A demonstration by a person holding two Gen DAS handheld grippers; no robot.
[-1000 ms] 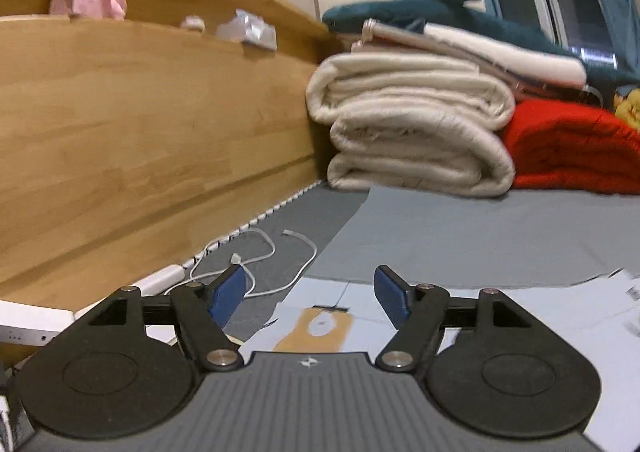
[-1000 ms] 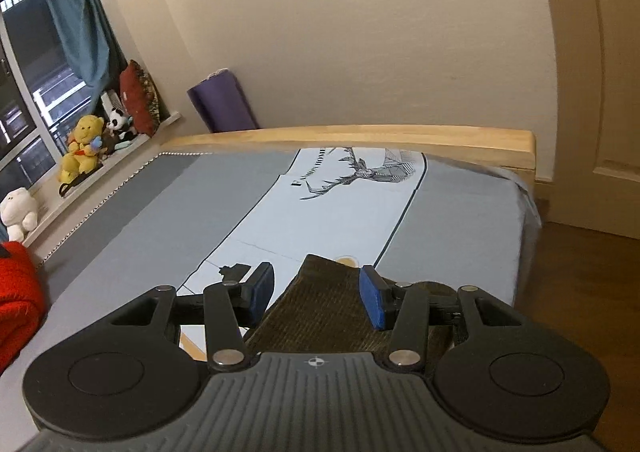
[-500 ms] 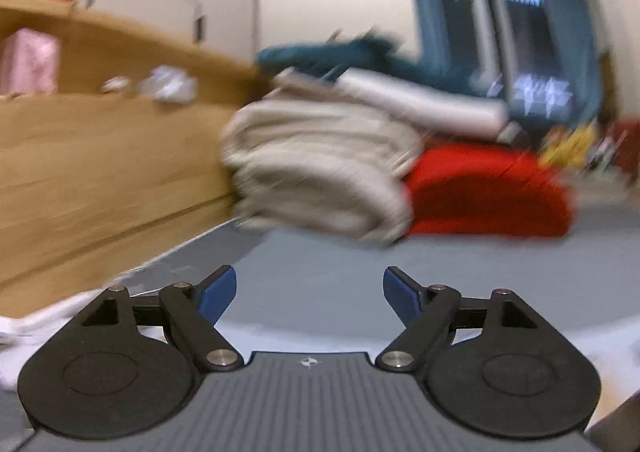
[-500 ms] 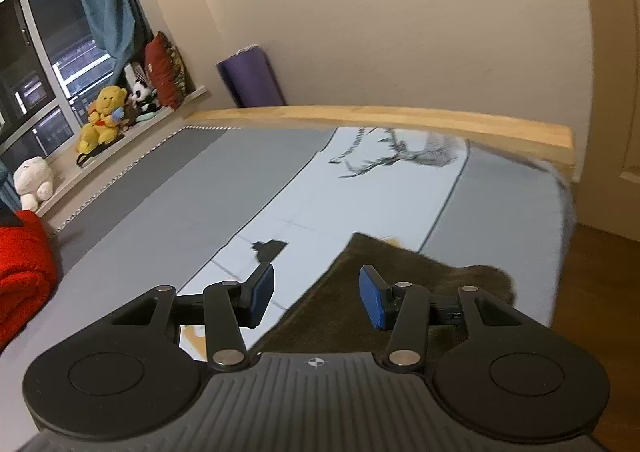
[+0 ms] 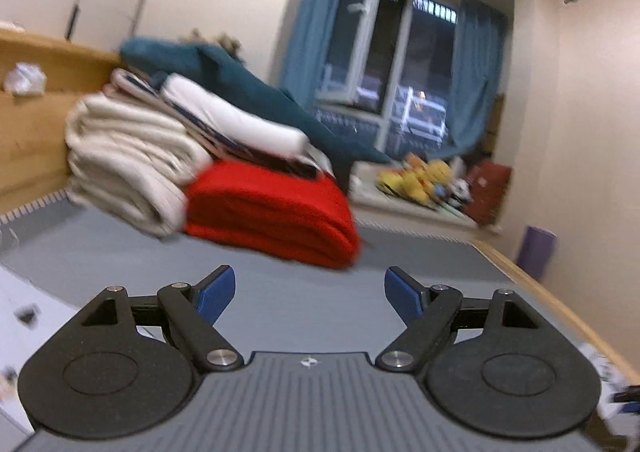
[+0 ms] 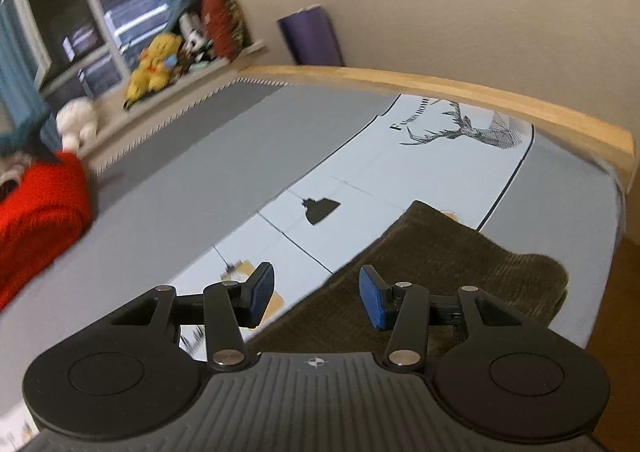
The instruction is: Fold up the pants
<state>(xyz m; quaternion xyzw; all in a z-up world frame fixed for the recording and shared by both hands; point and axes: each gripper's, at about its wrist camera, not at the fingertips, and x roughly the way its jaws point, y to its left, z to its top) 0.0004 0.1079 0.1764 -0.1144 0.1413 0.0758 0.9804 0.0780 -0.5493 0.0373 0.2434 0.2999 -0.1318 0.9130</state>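
Dark olive corduroy pants (image 6: pixel 460 252) lie flat on the bed near its right edge, seen only in the right wrist view. My right gripper (image 6: pixel 316 276) hovers over their near left edge, open about halfway, with nothing between its blue pads (image 6: pixel 374 302). My left gripper (image 5: pixel 309 284) is held above the grey bed sheet (image 5: pixel 280 292), open wide and empty, facing the stacked bedding. The pants do not show in the left wrist view, which is blurred.
A red blanket (image 5: pixel 272 207) and a folded cream quilt (image 5: pixel 128 163) are stacked by the wooden headboard (image 5: pixel 32 123). A white deer-print panel (image 6: pixel 460 127) runs down the bed. A wooden footboard (image 6: pixel 480 91), a purple rolled mat (image 6: pixel 310 35) and plush toys (image 6: pixel 154 63) border it.
The left gripper has swung right, from the headboard and cables to the blankets and window, and its jaws have widened. The right gripper has pulled back and turned left, showing more of the pants.
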